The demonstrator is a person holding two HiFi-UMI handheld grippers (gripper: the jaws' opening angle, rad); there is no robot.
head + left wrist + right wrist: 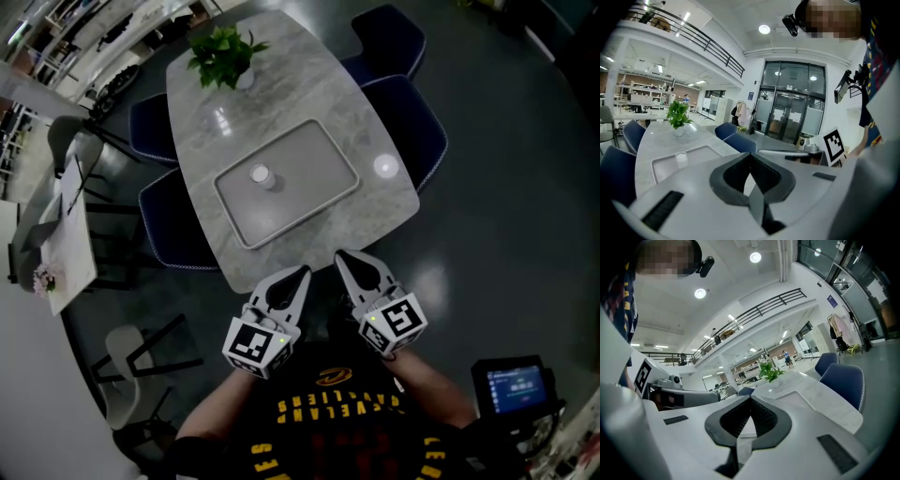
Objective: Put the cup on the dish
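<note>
While left gripper (304, 272) and right gripper (340, 254) jaws sit closed, empty — one cup (260, 174) on one tray (314, 150).

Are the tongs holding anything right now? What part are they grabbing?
Nothing is held. The left tongs and the right tongs are both shut and empty. The cup stands by itself on the tray, away from both.
</note>
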